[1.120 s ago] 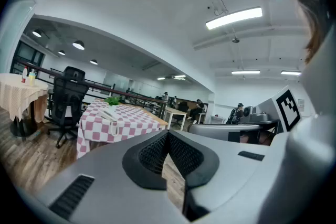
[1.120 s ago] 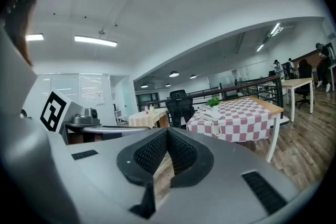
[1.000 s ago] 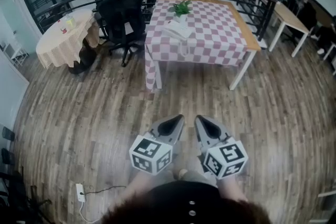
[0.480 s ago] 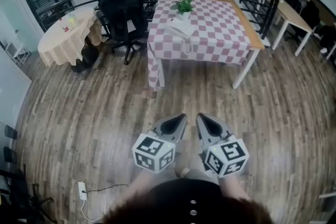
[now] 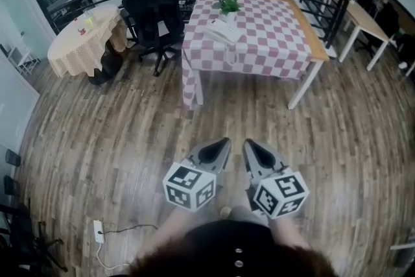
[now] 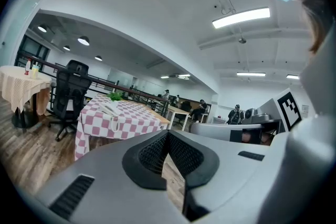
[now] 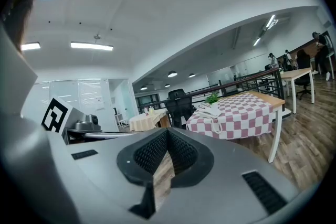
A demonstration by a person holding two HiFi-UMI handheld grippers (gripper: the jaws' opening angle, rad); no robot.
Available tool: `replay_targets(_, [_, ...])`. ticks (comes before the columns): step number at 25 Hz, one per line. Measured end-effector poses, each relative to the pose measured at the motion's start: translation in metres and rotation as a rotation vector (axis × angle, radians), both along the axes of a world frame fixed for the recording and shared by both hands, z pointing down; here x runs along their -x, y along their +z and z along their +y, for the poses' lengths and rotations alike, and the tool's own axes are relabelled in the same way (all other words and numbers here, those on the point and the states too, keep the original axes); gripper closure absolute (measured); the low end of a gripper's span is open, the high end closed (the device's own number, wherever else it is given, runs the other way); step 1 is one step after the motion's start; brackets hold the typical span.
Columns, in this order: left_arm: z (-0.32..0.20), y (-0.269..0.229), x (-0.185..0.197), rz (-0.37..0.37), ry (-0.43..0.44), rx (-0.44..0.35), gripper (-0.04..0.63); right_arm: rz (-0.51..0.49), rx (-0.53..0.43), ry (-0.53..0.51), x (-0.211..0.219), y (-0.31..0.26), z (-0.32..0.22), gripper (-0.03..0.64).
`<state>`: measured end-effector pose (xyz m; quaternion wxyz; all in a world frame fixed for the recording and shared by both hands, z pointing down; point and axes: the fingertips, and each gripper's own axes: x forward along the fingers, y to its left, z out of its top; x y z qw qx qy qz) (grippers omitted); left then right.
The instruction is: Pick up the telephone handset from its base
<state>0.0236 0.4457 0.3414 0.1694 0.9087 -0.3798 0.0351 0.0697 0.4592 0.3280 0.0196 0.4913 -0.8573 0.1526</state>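
Observation:
A white telephone (image 5: 222, 31) with its handset on the base lies on a table (image 5: 272, 42) with a pink checked cloth, far ahead across the wooden floor. A coiled cord hangs over the table's front edge. The telephone (image 6: 111, 108) shows small in the left gripper view, and the telephone (image 7: 210, 111) in the right gripper view. My left gripper (image 5: 219, 148) and right gripper (image 5: 251, 148) are side by side close to my body, both shut with nothing in them, well short of the table.
A small green plant (image 5: 228, 4) stands behind the telephone. A black office chair (image 5: 155, 16) and a round table with a beige cloth (image 5: 81, 42) are to the left. A railing runs behind, a wooden desk (image 5: 363, 23) stands right, and a power strip (image 5: 99, 231) lies on the floor.
Both grippers keep their place side by side. The head view has shifted slightly, so the checked table looks a little larger.

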Motion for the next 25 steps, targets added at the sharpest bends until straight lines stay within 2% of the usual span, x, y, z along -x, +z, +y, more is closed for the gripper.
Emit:
replay_targets(6, [0.001,0.007,-0.021,-0.003,-0.004,0.011,0.589,0.002,-0.002,-0.010,-0.023,0.000,-0.004,0.607])
replay_targets(14, [-0.004,0.018,-0.032,0.002,-0.014,0.043,0.589,0.002,0.037,-0.029,-0.028,0.017,-0.007,0.606])
replay_targets(19, [-0.034,0.022,-0.029,0.003,-0.026,0.048,0.589,-0.001,0.042,-0.019,-0.030,0.021,-0.037,0.606])
replay_targets(25, [-0.099,0.023,-0.019,0.018,-0.029,0.045,0.589,0.004,0.031,-0.022,-0.016,0.023,-0.100,0.606])
